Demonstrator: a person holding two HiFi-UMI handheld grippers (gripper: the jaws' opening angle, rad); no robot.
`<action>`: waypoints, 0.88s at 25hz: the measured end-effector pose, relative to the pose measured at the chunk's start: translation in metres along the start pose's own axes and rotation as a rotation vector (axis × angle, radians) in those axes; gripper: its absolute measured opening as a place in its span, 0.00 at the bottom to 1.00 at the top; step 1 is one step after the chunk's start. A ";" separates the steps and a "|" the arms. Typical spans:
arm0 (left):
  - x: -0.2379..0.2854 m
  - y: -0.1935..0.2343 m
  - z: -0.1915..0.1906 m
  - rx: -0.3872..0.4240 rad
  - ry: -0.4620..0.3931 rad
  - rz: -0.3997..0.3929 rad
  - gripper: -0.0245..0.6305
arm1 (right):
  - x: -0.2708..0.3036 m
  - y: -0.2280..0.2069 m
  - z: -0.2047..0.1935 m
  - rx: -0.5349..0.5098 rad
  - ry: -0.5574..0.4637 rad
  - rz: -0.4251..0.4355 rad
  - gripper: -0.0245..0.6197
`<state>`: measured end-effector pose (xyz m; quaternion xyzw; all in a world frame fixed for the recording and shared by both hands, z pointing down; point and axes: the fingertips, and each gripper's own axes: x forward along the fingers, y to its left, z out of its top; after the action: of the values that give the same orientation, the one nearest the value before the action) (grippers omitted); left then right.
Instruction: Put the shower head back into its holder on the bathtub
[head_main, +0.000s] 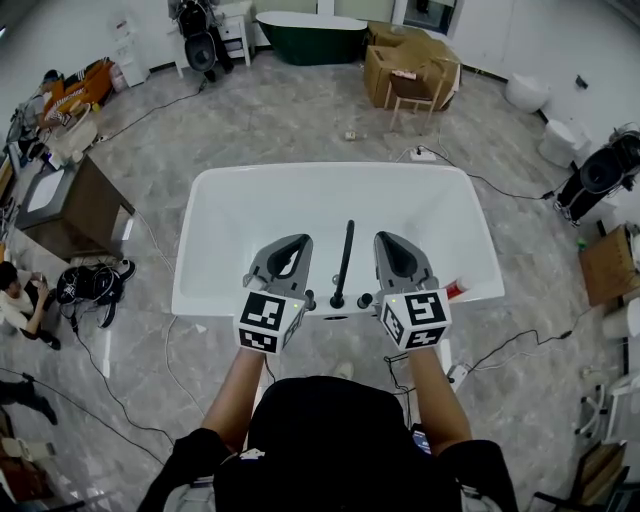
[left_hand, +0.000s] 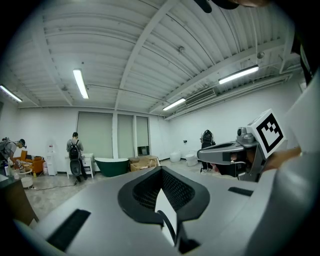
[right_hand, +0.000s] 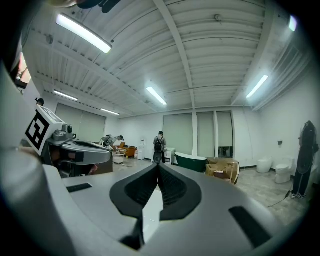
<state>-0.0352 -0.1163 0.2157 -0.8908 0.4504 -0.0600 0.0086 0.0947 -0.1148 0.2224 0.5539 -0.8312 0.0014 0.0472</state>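
Clenched and empty, left gripper (head_main: 296, 246) and right gripper (head_main: 388, 244) hover above bathtub (head_main: 230, 200); shower head (head_main: 346, 250) seemingly sits in holder (head_main: 338, 301), task apparently done.

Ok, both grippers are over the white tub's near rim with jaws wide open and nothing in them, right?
Not open: both gripper views show the jaws closed together. The left gripper and right gripper are over the white tub's near rim with nothing in them.

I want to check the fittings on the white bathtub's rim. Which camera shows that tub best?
The head view: it looks down on nearly all of the white bathtub, with black fittings at its near rim. Both gripper views look level across the room and miss it; they show only a dark green tub far off.
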 end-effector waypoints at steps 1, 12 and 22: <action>-0.001 0.000 0.002 0.002 -0.004 0.001 0.06 | -0.001 0.000 0.001 -0.001 -0.002 -0.001 0.07; 0.000 -0.003 0.008 0.006 -0.017 0.017 0.06 | -0.003 -0.004 0.000 -0.006 -0.010 0.001 0.07; 0.008 -0.002 0.003 0.009 -0.006 0.025 0.06 | 0.004 -0.009 -0.010 0.003 0.004 0.002 0.07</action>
<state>-0.0286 -0.1219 0.2132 -0.8853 0.4610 -0.0594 0.0146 0.1023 -0.1213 0.2321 0.5530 -0.8318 0.0041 0.0480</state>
